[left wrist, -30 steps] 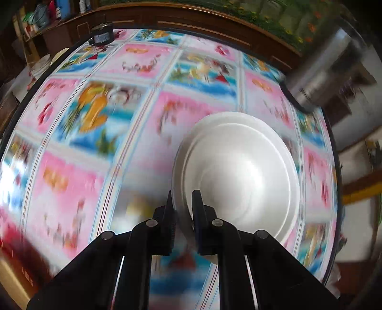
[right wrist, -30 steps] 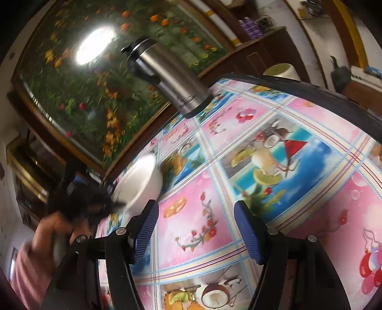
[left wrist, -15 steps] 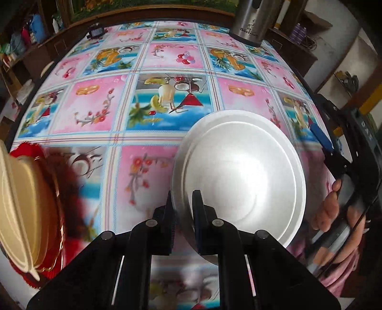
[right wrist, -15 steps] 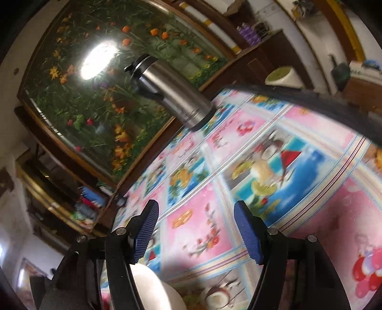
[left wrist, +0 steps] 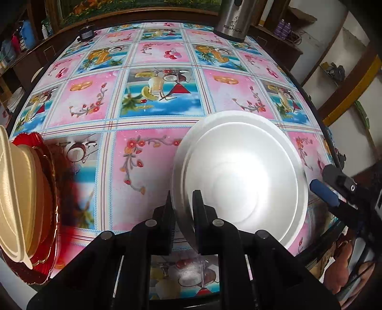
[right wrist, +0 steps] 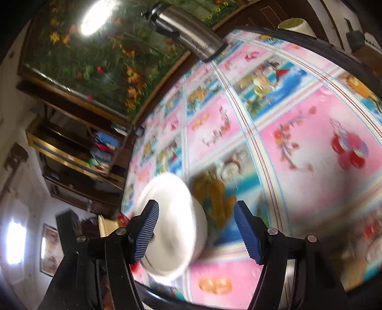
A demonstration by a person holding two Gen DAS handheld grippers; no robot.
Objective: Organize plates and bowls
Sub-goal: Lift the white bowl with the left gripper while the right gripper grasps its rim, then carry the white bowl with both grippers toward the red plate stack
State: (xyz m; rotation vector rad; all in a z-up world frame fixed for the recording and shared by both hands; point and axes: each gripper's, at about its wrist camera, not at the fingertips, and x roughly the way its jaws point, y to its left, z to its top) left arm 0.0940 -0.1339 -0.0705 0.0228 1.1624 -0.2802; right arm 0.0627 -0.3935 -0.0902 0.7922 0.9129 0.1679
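Left wrist: left gripper (left wrist: 182, 209) clamped on white bowl (left wrist: 241, 176) rim; right gripper (right wrist: 194, 231) apart, empty.

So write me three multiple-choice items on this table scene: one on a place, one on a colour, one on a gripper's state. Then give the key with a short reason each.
1. Where is the steel flask?
A. at the table's far edge
B. on the red plate
C. inside the white bowl

2. What colour is the scalloped plate under the cream bowls?
A. blue
B. red
C. green

3. How is the left gripper?
A. wide open, nothing in it
B. shut on the flask
C. shut on the white bowl's rim

Key:
1 A, it stands on the far squares of the tablecloth.
2 B, its red rim shows beside the cream stack.
3 C, both fingers pinch the rim of the white bowl.
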